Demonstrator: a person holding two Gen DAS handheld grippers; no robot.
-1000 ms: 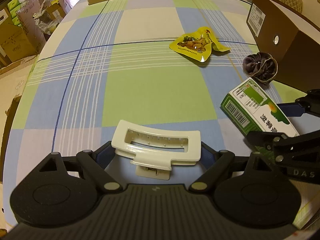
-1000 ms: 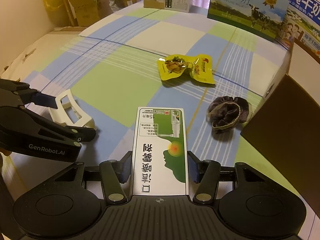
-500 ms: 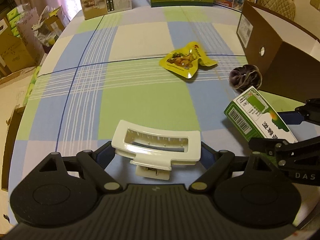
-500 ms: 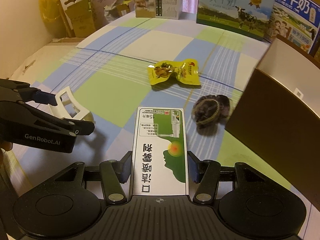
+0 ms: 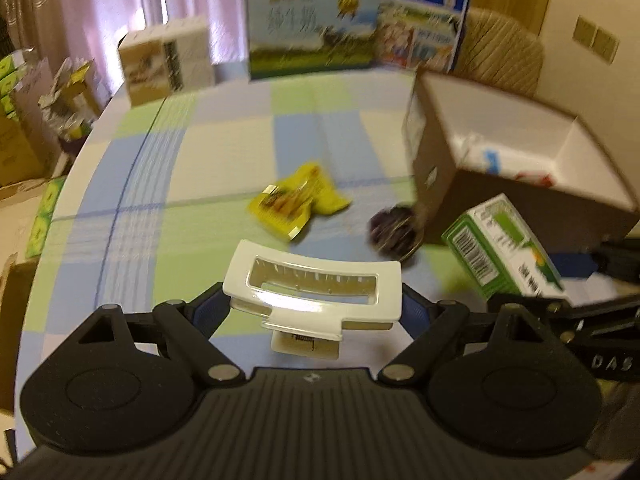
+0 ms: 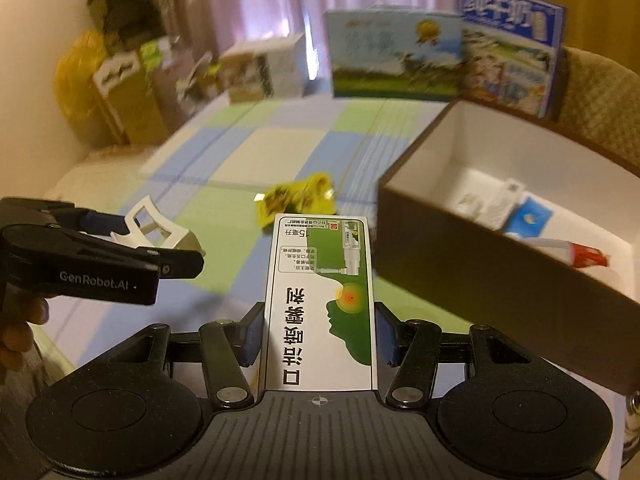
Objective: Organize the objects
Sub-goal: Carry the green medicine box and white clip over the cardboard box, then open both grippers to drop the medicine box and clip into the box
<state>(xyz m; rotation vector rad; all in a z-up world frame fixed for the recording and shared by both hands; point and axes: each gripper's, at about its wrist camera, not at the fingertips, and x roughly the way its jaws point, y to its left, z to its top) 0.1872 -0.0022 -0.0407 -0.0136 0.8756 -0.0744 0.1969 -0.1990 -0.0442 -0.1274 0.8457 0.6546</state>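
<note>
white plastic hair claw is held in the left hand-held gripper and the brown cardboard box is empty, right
Not quite: the brown cardboard box already holds several small packets, as the right wrist view shows. The white plastic hair claw is indeed held in the left hand-held gripper.

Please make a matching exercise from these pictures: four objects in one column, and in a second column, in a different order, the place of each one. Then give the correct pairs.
Objects
1. white hair clip
2. green and white carton
3. yellow snack packet
4. dark scrunchie

Places
A. lying loose on the checked cloth, out in the open
B. held in the left gripper
C. on the cloth against the brown box
D. held in the right gripper

Pairs: 1-B, 2-D, 3-A, 4-C
</note>
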